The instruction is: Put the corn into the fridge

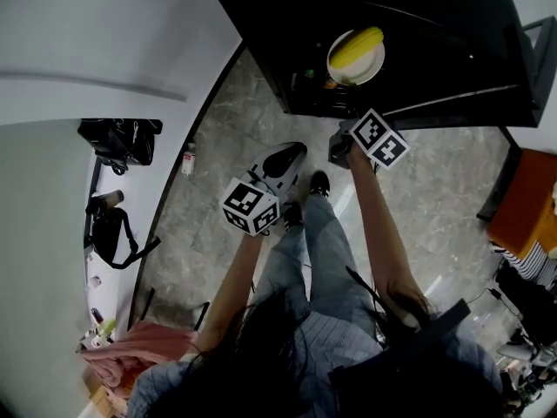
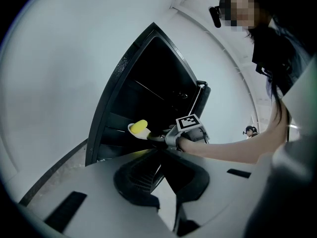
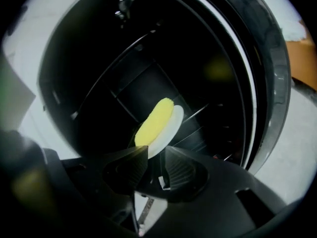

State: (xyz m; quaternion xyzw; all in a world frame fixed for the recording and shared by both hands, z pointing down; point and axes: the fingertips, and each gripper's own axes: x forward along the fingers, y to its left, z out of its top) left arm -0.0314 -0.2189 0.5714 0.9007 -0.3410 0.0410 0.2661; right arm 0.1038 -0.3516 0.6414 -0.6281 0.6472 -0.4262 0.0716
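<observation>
A yellow corn cob [image 1: 355, 46] lies on a small white plate [image 1: 367, 66] inside the open black fridge [image 1: 435, 24]. My right gripper [image 1: 345, 87] is shut on the plate's near rim and holds it among the dark wire shelves [image 3: 119, 88]. In the right gripper view the corn [image 3: 154, 123] and plate [image 3: 173, 125] sit just past the right gripper [image 3: 154, 157]. My left gripper [image 1: 294, 152] hangs lower, over the floor in front of the fridge, shut with nothing in it. The left gripper view shows the left gripper [image 2: 161, 163], the corn [image 2: 140, 127] and the right gripper [image 2: 154, 137].
Grey stone floor [image 1: 244, 103] lies in front of the fridge. A small bottle [image 1: 188, 159] stands by the curved white wall. Black bags [image 1: 122, 142] sit at the left, a pink cloth [image 1: 130, 355] bottom left, an orange object [image 1: 526, 203] at the right.
</observation>
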